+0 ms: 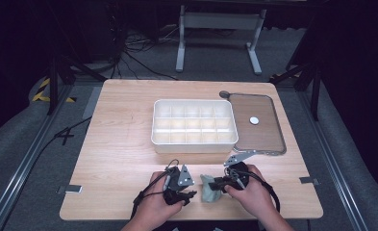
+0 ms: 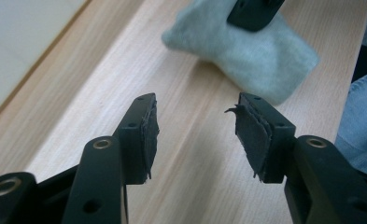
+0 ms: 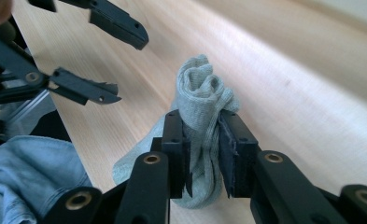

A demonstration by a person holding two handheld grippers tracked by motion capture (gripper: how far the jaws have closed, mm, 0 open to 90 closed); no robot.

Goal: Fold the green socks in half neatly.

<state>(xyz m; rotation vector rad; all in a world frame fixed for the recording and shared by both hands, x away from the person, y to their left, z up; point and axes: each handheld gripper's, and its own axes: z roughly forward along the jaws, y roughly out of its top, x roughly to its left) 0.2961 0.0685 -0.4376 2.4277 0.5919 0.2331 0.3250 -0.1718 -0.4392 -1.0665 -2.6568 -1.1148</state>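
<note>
**A:** so what are the hands doing here? From the high view both forearms are coming in from the bottom edge, hands sitting low over the near edge of the light wooden table (image 1: pixel 119 144), pretty close together.

**B:** yep. The right gripper (image 3: pixel 204 154) is pinching the pale grey-green bunched-up knit cloth (image 3: pixel 202 100), pads pressing into it from both sides, with the fabric bulging up above the jaws in a twisted knot. The right hand (image 1: pixel 251 192) is wrapping around the gripper body, pointing it inward toward the other hand.

**A:** and the left one?

**B:** the left gripper (image 2: pixel 197 135) is hanging loose, jaws spread with bare wood between the worn black pads (image 2: pixel 251 133). It's aiming at the cloth but staying apart from it. The left hand (image 1: pixel 160 202) is angling it toward the right.

**A:** where's the cloth sitting?

**B:** on the table near the front edge, between the two grippers, its lower end resting on the wood. The white plastic compartment box (image 1: pixel 195 126) is farther back, and a flat brown lid with a grey rim (image 1: pixel 258 122) is lying just beside it on the right.
</note>
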